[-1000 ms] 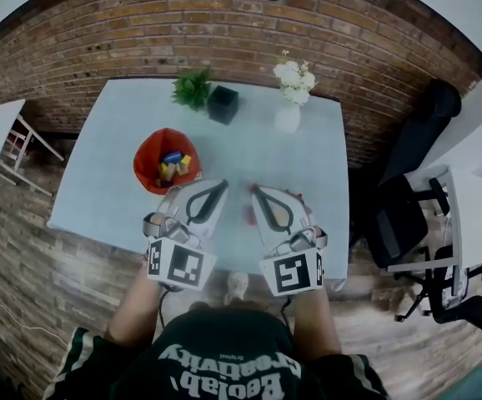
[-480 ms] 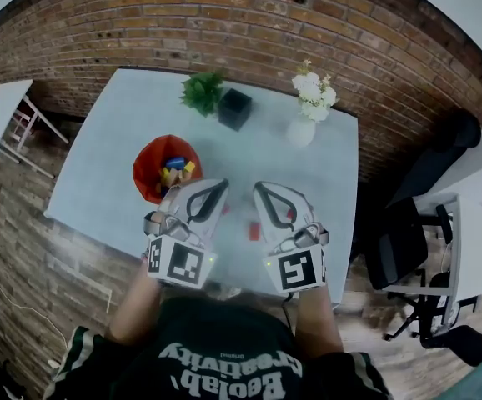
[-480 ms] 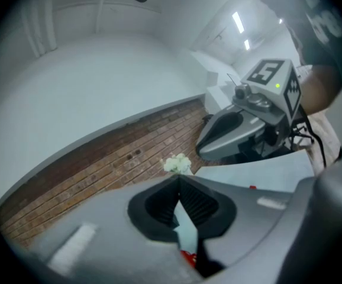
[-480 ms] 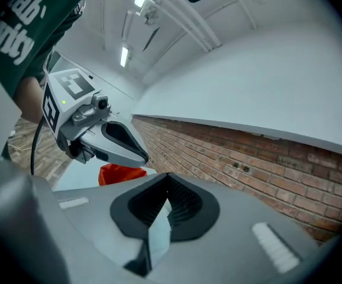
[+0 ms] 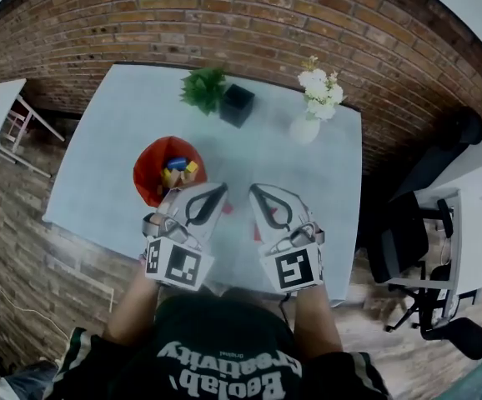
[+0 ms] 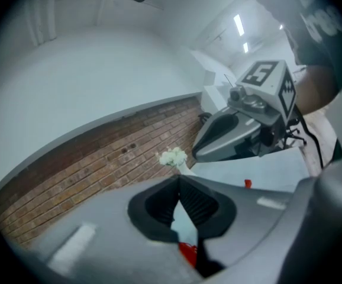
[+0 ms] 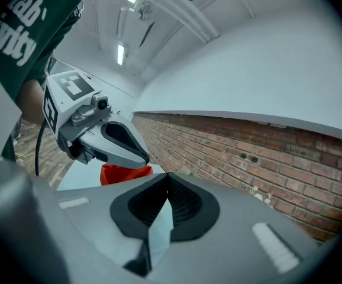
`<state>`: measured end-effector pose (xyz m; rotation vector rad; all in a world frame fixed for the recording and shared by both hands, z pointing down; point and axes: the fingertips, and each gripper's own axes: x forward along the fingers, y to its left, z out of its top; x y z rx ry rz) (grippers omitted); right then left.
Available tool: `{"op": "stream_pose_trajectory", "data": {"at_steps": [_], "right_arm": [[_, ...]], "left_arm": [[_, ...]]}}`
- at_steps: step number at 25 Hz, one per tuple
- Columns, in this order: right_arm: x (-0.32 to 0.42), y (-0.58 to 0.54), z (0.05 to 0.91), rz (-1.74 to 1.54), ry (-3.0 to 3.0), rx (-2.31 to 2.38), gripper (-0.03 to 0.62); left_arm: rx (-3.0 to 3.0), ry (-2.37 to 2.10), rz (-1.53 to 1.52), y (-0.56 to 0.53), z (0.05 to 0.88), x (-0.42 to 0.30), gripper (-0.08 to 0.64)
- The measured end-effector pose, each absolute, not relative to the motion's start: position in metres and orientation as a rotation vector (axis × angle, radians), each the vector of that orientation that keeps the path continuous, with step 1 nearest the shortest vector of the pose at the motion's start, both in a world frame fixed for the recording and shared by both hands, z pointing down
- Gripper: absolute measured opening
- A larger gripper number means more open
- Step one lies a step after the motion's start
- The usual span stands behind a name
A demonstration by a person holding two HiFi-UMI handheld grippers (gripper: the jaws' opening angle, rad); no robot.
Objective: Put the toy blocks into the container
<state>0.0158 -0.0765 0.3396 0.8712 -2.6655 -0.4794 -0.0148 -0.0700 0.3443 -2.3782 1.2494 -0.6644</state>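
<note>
So, both sets of fingers are pinched together with nothing in them. Our left gripper (image 6: 178,181) has its tips meeting, and the right gripper (image 7: 166,179) is closed down the same way, with only pale tabletop showing through the slit behind the pads. Low in the left one's slit a red block (image 6: 187,254) peeks through. We reckon it's lying on the table (image 5: 116,148) right under that nose, not gripped. A second red block (image 6: 248,183) sits further right in the left gripper view, out on the table below the right gripper. Both are too small for us to call a long axis. In the head view the two grippers sit side by side at lower centre, noses pointing up the frame and leaning toward each other, with the loose reds in the gap between them. The container (image 5: 145,177) is up and left of the left fingertips, near them, and has blue and yellow blocks (image 5: 174,167) inside. That makes the left hand clearly the nearer one for the drop, and probably for the first red too. The jaws need to open before anything else. Room-wise we're fine: there's open tabletop above the noses, and the potted plant (image 5: 203,88) and vase (image 5: 305,127) are well apart at the far edge. The only watch-out is the near table edge, which looks close behind the blocks.
</note>
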Motion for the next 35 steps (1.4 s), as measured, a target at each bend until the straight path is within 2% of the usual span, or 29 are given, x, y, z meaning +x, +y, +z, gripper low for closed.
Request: {"op": "stream_pose_trajectory", "data": {"at_steps": [6,7,8,15,22,30,34,35], "right_arm": [[0.006,-0.095,0.381,-0.346,-2.639,0.849,0.009],[0.002,-0.098,0.395,-0.311,-2.630,0.826,0.020],[-0.003,-0.102,0.408,-0.282,-2.620,0.796,0.060],[-0.039,-0.110,0.511,-0.088,-2.516,0.561,0.164],[-0.059,-0.109,0.594,0.073,-2.369,0.411,0.227],[-0.063,-0.096,0.656,0.154,-2.214,0.313,0.225],[-0.063,-0.096,0.670,0.137,-2.177,0.326,0.187],[-0.062,-0.097,0.671,0.137,-2.178,0.333,0.150]], "left_arm": [[-2.401,1.231,-0.685,-0.075,0.355,-0.021,0.003],[-2.401,1.234,-0.689,-0.077,0.355,-0.024,0.003],[-2.400,1.238,-0.695,-0.078,0.356,-0.026,0.003],[-2.405,1.246,-0.716,-0.080,0.356,-0.040,0.003],[-2.401,1.280,-0.721,-0.083,0.357,-0.060,0.003],[-2.396,1.331,-0.747,-0.083,0.363,-0.084,0.003],[-2.393,1.346,-0.754,-0.083,0.365,-0.092,0.003],[-2.393,1.349,-0.756,-0.083,0.366,-0.093,0.003]]}}
